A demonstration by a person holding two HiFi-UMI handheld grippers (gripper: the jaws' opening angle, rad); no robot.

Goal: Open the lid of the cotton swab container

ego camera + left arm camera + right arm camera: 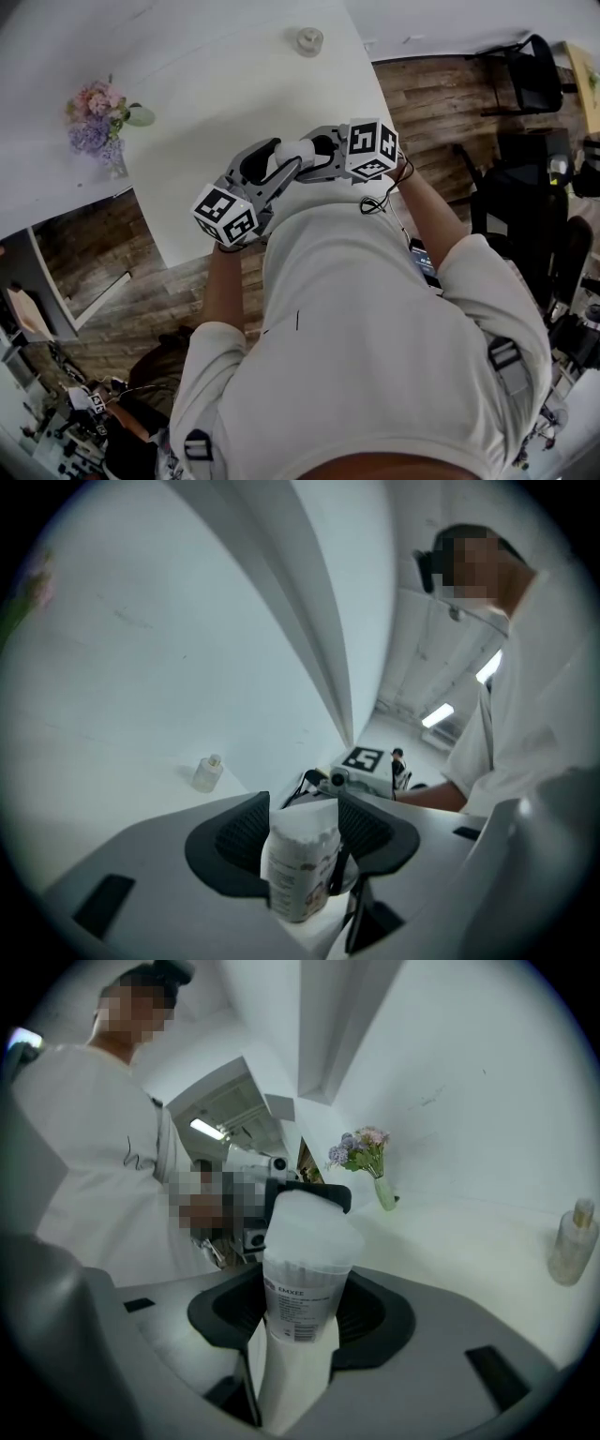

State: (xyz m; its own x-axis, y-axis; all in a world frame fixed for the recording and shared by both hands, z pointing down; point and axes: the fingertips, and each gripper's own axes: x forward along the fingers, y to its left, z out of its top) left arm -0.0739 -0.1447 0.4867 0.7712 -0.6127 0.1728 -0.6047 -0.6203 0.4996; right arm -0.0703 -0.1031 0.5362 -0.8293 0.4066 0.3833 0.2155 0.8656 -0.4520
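From the head view I see both tools brought together just above the near edge of the white table (pixel 234 84), with the cotton swab container (pixel 298 150) carried in the air between the left gripper (pixel 277 169) and the right gripper (pixel 323 150); a vase of flowers (pixel 98 122) and a small bottle (pixel 309 40) stand well apart on the table. In the left gripper view my jaws stand wide, with both ribbed pads (pixel 246 832) lying against the capped end, so I read that tool as clamped on the lid (pixel 309 819), though the contact looks light. In the right gripper view the jaws are closed around the lower body of the container, label facing the camera, and the grip looks firm. The lid sits squarely over the mouth with no gap I can make out, so I judge the opening itself not yet done: both holds are set, and what is left is to work the lid loose and lift it clear. The container is a slim, clear cylinder packed with white swabs, with a printed label band and a frosted cap slightly wider than the body.
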